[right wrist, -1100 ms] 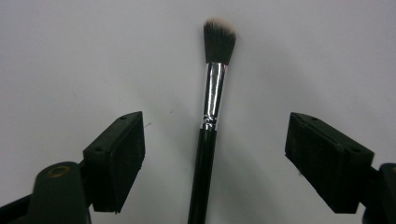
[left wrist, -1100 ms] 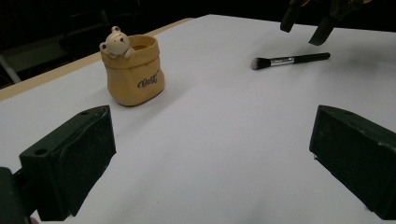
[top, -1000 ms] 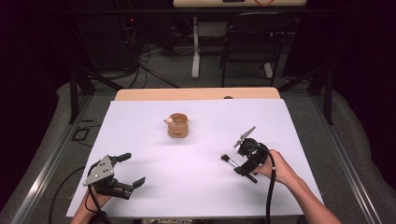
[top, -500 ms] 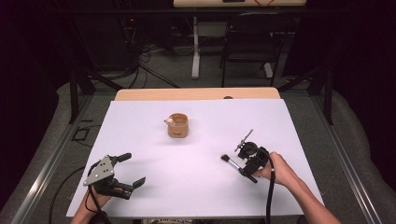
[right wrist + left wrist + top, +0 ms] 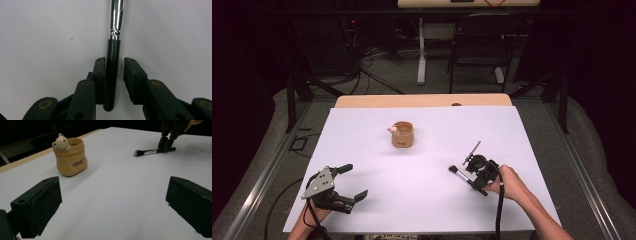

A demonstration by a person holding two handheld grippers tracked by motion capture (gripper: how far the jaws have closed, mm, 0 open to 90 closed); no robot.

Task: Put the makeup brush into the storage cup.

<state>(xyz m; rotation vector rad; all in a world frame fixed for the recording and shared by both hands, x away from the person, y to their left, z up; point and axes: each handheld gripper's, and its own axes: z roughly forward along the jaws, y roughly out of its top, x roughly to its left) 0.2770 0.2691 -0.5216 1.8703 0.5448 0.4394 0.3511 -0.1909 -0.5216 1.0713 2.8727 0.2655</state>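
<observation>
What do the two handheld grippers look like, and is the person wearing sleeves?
Both are black, with blocky fingers. The left gripper carries a grey three-cornered plate with small holes; the right gripper shows brass-coloured rings at its finger joints. A black cable trails from each. No sleeves show; the forearms are bare.

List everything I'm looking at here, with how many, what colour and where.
pot: one, tan with a small bear on its rim, standing upright toward the far middle of the sheet
brush: one, black handle, silver collar, dark bristles, lying flat at the near right
sheet: one, white, covering the table
table: one, wood, its edge showing beyond the sheet
chair: one, dark, on the floor behind
left tongs: one, black, wide open, near left
right tongs: one, black, straddling the brush handle, a gap left on one side
</observation>
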